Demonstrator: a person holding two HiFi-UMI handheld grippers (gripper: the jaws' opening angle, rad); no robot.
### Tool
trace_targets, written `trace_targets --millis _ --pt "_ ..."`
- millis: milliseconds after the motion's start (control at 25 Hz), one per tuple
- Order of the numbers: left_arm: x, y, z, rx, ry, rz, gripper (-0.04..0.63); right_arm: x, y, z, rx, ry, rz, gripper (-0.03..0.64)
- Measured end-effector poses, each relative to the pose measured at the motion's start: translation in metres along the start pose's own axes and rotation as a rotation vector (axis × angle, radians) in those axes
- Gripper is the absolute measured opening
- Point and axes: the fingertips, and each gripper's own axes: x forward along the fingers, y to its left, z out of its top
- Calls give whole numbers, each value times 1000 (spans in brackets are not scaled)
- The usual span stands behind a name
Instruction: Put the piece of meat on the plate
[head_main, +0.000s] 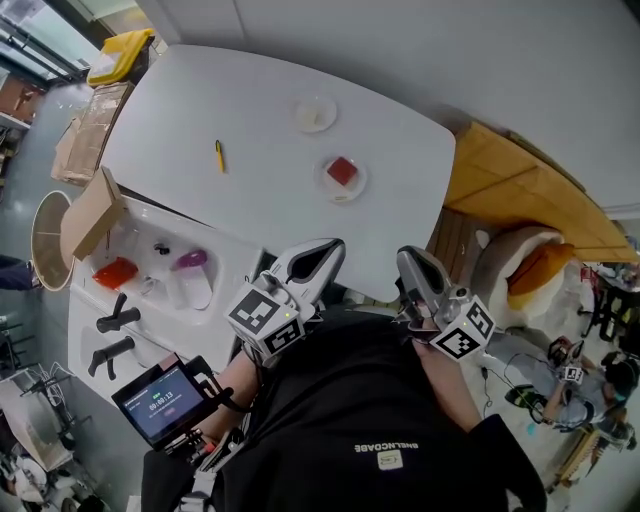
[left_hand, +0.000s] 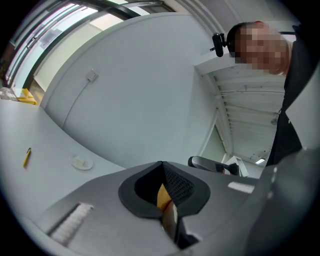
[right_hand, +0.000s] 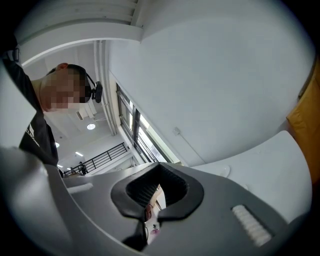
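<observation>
The red piece of meat (head_main: 342, 170) lies on a small clear plate (head_main: 356, 187) at the middle right of the white table (head_main: 250, 110). A second small plate (head_main: 315, 113) with something pale on it stands farther back, and it shows in the left gripper view as a plate (left_hand: 81, 162). My left gripper (head_main: 333, 247) and right gripper (head_main: 404, 257) hover close to my body at the table's near edge, well short of the meat. Both have their jaws together with nothing between them: left gripper (left_hand: 162, 163), right gripper (right_hand: 159, 165).
A yellow pen (head_main: 220, 155) lies on the table's left part, also seen as a pen (left_hand: 26, 157). A sink counter (head_main: 150, 270) with a red item, a purple-lidded container and black taps lies at the left. Cardboard boxes (head_main: 90, 215) stand beyond it, and a wooden bench (head_main: 520, 190) is at the right.
</observation>
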Motion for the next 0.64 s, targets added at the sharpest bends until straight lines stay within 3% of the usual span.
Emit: trace_targets --millis 640 --pt "-1 9 -14 -82 22 5 18 3 -3 -6 27 7 4 3"
